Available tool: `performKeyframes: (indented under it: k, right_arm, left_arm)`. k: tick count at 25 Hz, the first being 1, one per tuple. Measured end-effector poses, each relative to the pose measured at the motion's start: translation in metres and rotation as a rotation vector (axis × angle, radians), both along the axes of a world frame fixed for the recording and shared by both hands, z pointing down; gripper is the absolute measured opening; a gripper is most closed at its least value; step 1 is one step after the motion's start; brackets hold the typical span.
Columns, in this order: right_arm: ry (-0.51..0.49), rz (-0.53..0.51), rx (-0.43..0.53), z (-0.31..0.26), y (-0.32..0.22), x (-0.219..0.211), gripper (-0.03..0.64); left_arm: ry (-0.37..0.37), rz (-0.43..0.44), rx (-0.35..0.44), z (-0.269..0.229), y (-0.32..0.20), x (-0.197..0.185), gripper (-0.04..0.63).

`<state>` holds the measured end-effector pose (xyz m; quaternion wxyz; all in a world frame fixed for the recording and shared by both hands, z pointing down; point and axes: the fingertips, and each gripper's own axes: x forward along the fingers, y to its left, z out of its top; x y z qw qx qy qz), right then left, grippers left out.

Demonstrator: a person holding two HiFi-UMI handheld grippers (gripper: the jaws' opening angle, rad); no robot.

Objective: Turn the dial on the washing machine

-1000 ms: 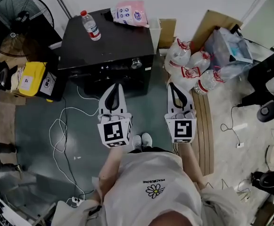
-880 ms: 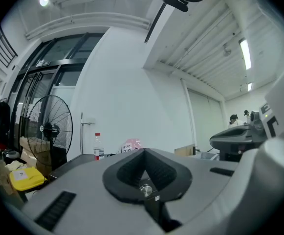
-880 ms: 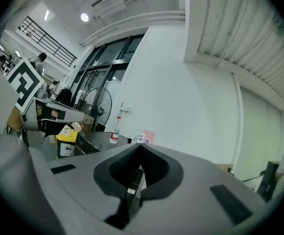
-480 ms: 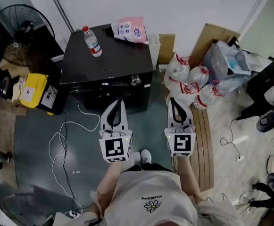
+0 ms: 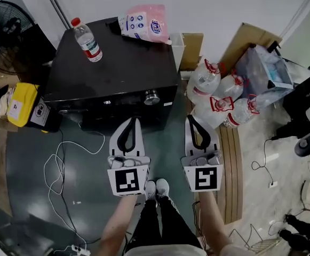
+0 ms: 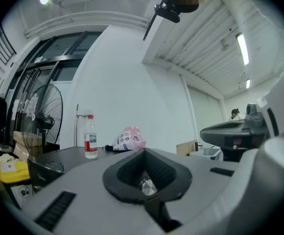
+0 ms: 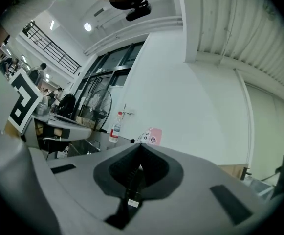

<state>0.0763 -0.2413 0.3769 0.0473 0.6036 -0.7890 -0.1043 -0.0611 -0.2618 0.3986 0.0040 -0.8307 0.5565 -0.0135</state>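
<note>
cluttered workshop hall: corrugated roof, loose cables

The washing machine is showing glossy black, its dial gleaming silver. The clear water bottle is wearing a red cap and a red-and-white label. The pouch is showing pink with blue print. The left claw and right claw are showing white shells, black pads and black-and-white square markers.

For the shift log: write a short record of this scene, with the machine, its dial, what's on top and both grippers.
machine: black washing machine, front panel toward the grippers
dial: silver dial on the front panel, untouched
on top: water bottle upright; pink bag at the back
left gripper: shut, empty, short of the dial
right gripper: shut, empty, off the machine's front right corner
</note>
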Motion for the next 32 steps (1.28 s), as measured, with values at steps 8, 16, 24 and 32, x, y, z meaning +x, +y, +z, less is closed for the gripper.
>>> performKeyframes:
  k: [8,16,24,32]
  right_arm:
    - [-0.015,0.002,-0.025,0.091,-0.028,-0.005,0.005]
    - [0.011,0.01,-0.017,0.127,-0.04,0.004,0.005]
    - [-0.024,0.043,-0.023,0.132,-0.047,0.02,0.005]
    - [-0.059,0.082,-0.054,0.144,-0.043,0.04,0.005]
  left_arm:
    - [-0.004,-0.043,-0.043,0.09,-0.029,0.001,0.0]
    - [0.01,-0.063,-0.072,0.133,-0.038,0.0,0.0]
    - [-0.001,-0.003,-0.056,0.117,-0.068,0.03,0.196]
    - [0.221,-0.125,-0.154,0.14,-0.099,0.053,0.288]
